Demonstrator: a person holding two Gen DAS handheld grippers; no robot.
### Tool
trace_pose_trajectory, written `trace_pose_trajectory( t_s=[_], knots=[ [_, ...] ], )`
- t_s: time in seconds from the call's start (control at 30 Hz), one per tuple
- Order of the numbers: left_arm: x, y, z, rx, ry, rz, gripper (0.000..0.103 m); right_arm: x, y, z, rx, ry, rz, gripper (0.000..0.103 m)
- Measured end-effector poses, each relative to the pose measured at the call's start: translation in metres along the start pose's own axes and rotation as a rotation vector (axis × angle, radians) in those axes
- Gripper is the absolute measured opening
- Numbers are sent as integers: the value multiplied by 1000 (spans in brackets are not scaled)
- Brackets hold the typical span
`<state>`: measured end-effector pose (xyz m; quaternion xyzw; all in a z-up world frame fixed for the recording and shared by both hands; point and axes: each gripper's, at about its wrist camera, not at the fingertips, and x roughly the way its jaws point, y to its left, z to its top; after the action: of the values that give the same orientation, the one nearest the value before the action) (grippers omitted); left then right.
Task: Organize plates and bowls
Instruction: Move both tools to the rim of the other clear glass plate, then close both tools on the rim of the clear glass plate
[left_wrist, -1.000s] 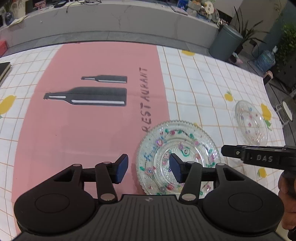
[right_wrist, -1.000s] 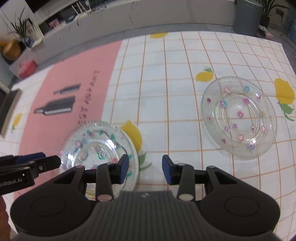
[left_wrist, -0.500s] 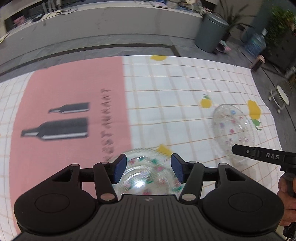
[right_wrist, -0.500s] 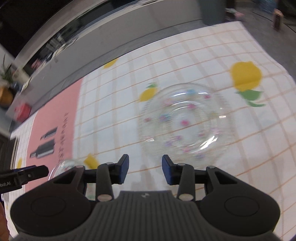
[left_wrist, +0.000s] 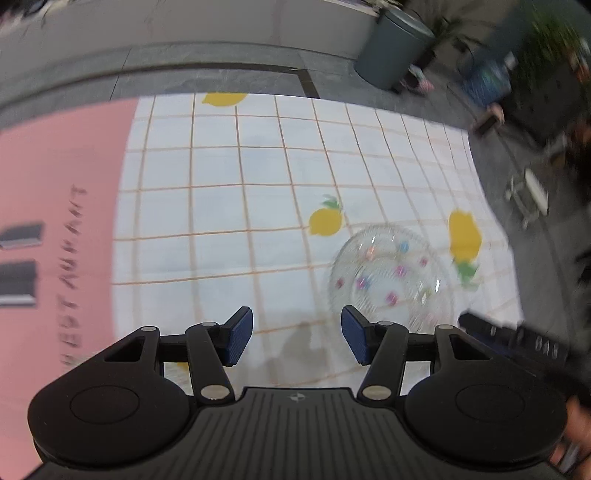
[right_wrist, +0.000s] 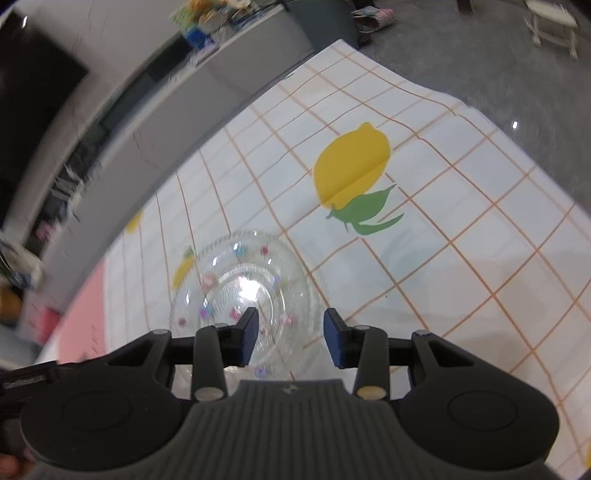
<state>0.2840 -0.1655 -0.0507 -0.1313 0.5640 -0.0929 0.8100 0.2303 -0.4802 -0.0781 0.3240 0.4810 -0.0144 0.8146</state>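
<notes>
The clear glass plate bore pink and blue flowers; the cloth was white, orange-gridded, lemon-printed, pink at left.

The plate lies flat on the tablecloth, near its right edge, right of the printed panel. Behind the cloth runs the floor, with a bin beyond.

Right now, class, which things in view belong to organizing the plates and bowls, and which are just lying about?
Belongs to the job:
- glass plate with coloured dots
- left hand-held gripper, empty
- right hand-held gripper, empty

Just lying about:
- lemon-print cloth
- grey bin
- white stool
</notes>
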Motion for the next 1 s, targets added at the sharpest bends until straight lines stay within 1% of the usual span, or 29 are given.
trace_pose_trajectory(
  t_s=[0.1,0.27,0.33,0.37,0.43,0.6,0.77,0.8,0.83,0.87,0.93,1.0],
  knots=[
    [15,-1,4,-56,13,-40,65,4,-15,3,76,0,56,33],
    [35,-7,5,-68,28,-45,64,13,-29,4,121,8,77,29],
    [40,-7,5,-82,23,-61,64,19,-35,3,143,17,88,23],
    [42,-7,4,-88,21,-69,64,21,-37,2,152,19,91,23],
    [44,-7,4,-98,19,-79,64,26,-39,1,162,16,111,19],
    [53,-4,5,-132,18,-94,64,32,-35,-1,162,17,147,18],
    [57,-4,6,-151,4,-124,60,36,-33,-2,145,11,158,13],
    [58,-5,7,-150,4,-128,59,37,-35,-2,152,10,166,13],
    [59,-6,7,-149,5,-132,55,37,-37,-2,159,10,172,10],
    [61,-7,7,-150,9,-137,47,38,-39,-2,163,10,176,9],
    [61,-9,7,-149,3,-137,41,38,-43,-3,176,11,181,6],
    [61,-12,6,-133,-5,-128,40,36,-46,-3,186,16,185,3]
  ],
)
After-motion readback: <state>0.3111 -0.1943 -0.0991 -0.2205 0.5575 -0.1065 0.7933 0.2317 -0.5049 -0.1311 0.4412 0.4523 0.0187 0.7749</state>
